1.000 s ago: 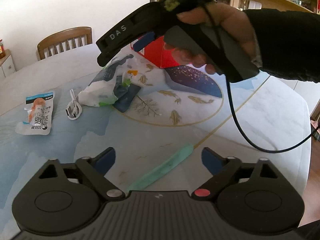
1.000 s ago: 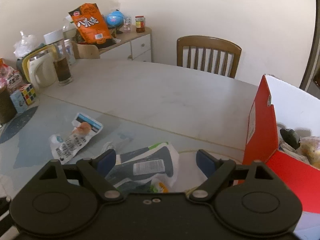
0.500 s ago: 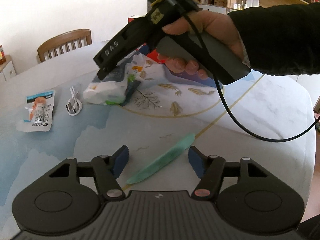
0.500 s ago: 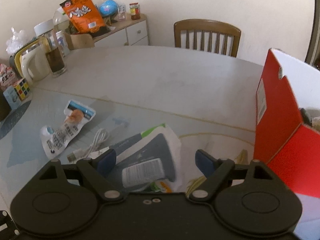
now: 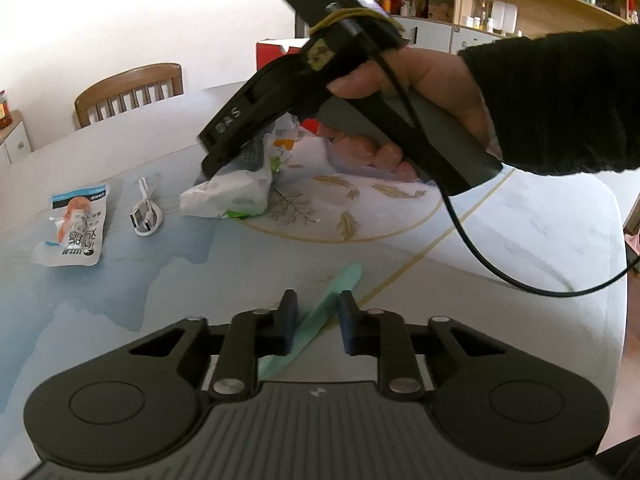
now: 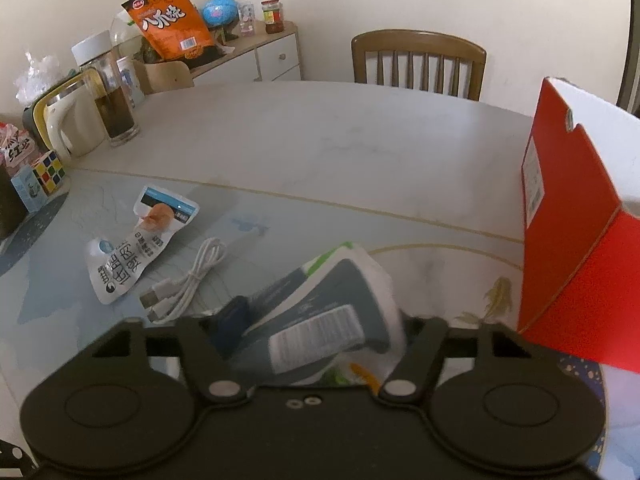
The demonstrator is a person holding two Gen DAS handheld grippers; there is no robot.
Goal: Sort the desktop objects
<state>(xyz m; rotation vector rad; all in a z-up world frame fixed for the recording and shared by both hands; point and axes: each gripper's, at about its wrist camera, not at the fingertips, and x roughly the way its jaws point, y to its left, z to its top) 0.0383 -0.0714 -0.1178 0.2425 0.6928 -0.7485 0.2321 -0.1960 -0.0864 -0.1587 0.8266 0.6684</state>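
The right gripper pinches the white-and-grey packet between its jaws; its right fingertip is hidden behind the packet. Right of the jaws stands the red box, its contents out of sight. The left gripper has its jaws nearly together astride a green strip; contact is unclear.

The left gripper is held low over the desk, its fingers drawn close with a narrow gap kept between them. The right gripper is angled downward in a bare hand, its jaws closed upon a white and grey pouch.
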